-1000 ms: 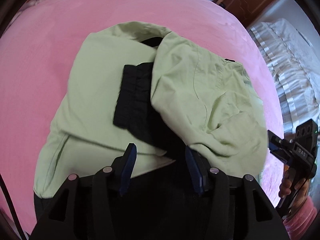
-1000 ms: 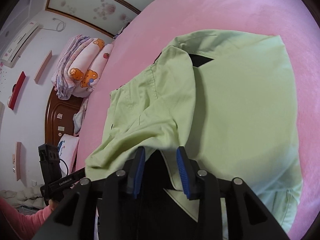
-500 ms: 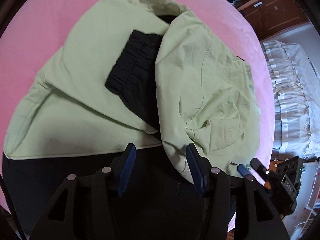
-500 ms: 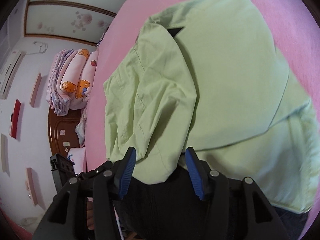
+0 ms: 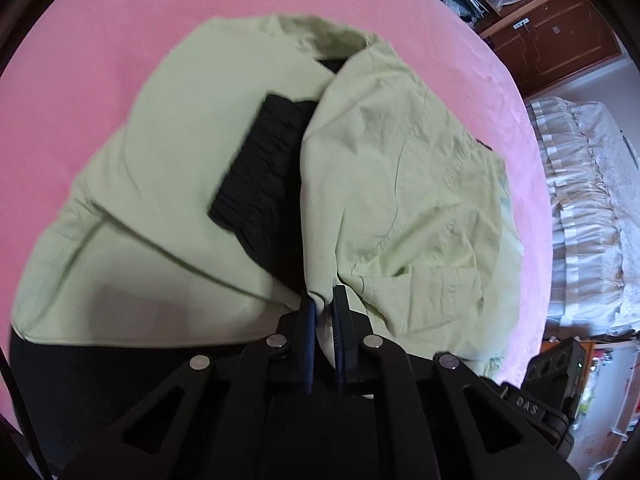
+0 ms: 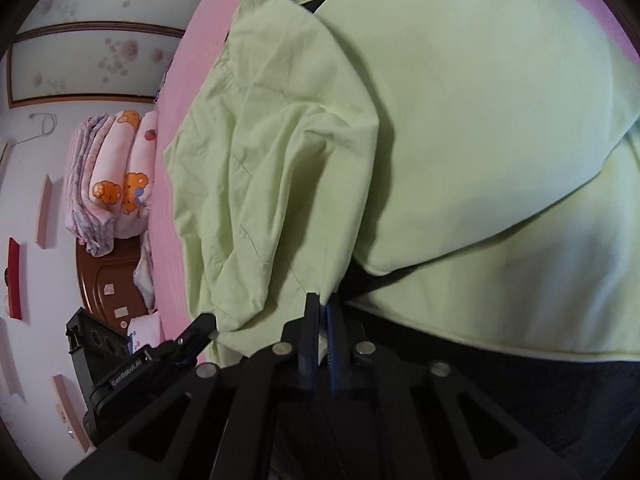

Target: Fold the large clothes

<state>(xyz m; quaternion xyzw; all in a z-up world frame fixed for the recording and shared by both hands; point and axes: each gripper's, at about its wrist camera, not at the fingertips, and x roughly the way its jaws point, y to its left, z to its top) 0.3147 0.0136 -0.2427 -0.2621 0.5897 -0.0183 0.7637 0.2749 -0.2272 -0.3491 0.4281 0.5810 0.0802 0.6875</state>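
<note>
Pink bed (image 5: 100,60), bedroom. Green jacket (image 5: 180,200) lies half-folded just ahead of both grippers. Left gripper (image 5: 322,304) and right gripper (image 6: 322,304) have just closed, each pinching a thin fold of its near edge. Risk: shallow bite, so fabric slips out on lifting.

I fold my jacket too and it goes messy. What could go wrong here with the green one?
1. Each claw, left and right, pinches only a thin bit of the jacket edge, so it may slip out when lifted.
2. The black cuff lies loose on top and could slide off when the fold moves.
3. The bunched part may crease.
</note>
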